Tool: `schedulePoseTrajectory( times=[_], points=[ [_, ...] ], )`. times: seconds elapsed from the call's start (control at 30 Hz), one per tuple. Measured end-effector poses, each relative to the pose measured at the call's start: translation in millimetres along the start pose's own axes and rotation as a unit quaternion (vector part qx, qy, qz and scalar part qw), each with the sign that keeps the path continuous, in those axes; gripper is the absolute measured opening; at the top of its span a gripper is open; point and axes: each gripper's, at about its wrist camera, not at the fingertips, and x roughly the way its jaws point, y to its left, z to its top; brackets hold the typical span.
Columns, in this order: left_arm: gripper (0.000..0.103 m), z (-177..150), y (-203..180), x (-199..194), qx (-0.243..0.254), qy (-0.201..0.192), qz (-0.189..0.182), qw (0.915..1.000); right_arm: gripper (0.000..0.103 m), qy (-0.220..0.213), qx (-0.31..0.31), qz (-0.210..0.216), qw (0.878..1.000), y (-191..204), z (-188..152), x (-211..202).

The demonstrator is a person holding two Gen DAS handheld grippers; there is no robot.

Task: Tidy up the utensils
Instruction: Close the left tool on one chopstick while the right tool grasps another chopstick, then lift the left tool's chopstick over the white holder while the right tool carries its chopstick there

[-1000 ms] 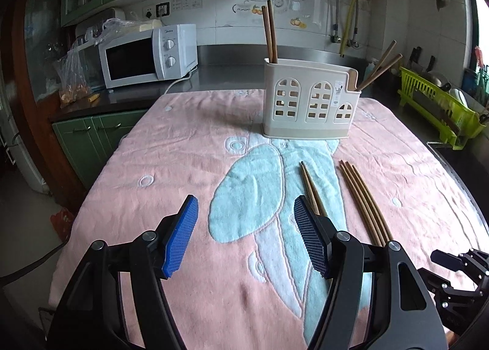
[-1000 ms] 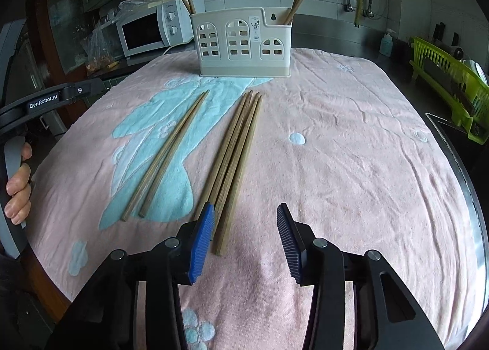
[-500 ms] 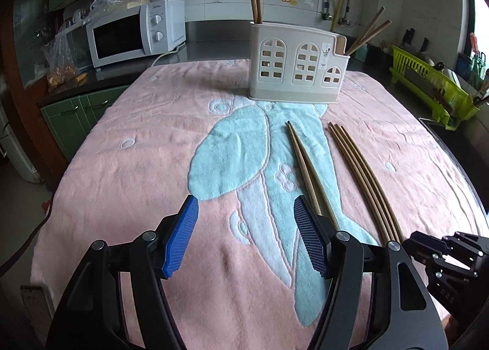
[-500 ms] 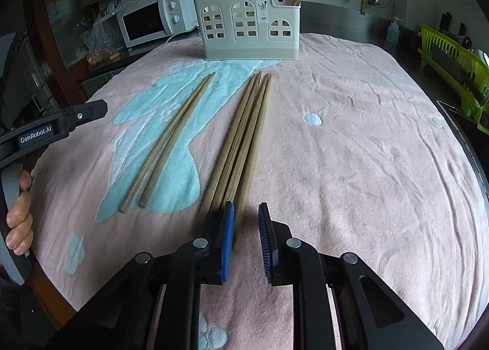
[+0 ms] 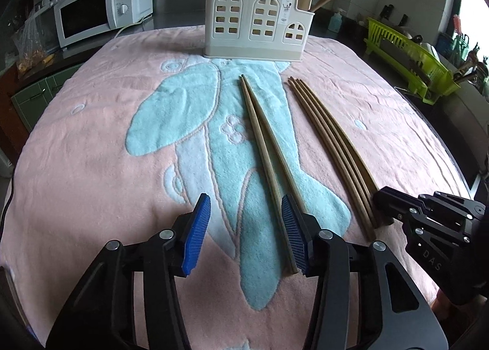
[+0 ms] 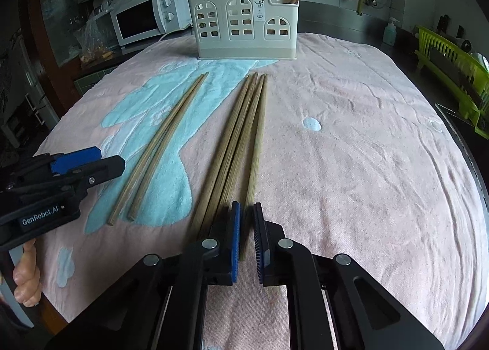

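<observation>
Your right gripper [image 6: 247, 238] has just pinched shut on the rightmost chopstick [image 6: 256, 148] while your left gripper [image 5: 246, 235], half-closed and empty, has dropped beside the chopstick pair [image 5: 266, 160]; lift next toward the utensil holder [image 6: 244, 24].

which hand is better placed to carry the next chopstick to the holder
Right. The right gripper is shut on the outermost stick of the bundle of four chopsticks. The left gripper has just been closing beside the pair of chopsticks, gripping nothing. The holder stands straight ahead.
</observation>
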Motion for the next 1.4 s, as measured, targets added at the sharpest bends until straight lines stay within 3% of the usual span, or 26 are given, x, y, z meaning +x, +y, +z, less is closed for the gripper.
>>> schedulePoseTrajectory(
  times=[0.33,0.53,0.6,0.73,0.87,1.03,1.4],
  points=[
    [0.027,-1.5,-14.6,9.7,0.014,0.011,-0.010,0.9998,0.009,-0.002,-0.005,-0.003,1.000,1.1,2.3,3.0],
    [0.026,-5.9,-31.9,11.1,0.039,0.008,0.009,0.9992,0.009,-0.006,-0.007,-0.006,1.000,2.4,3.3,4.9],
    [0.022,-6.4,-36.1,12.0,0.052,0.006,0.025,0.9983,0.009,-0.006,-0.005,-0.002,1.000,0.6,4.3,5.4],
    [0.009,-1.9,-27.5,11.5,0.040,0.010,0.023,0.9989,0.008,-0.008,-0.002,0.001,1.000,-1.2,4.7,3.6],
    [0.006,3.3,-13.3,11.1,0.025,0.012,0.021,0.9994,0.008,-0.022,0.001,-0.002,1.000,-5.5,8.0,-7.8],
    [0.005,16.3,2.1,-4.4,0.010,-0.013,0.018,0.9997,0.007,-0.060,-0.002,-0.007,0.998,-9.1,20.5,-34.8],
    [0.005,62.9,22.4,-49.0,-0.004,-0.108,-0.002,0.9942,0.007,-0.148,-0.022,0.004,0.989,-14.7,76.9,-94.8]
  ],
)
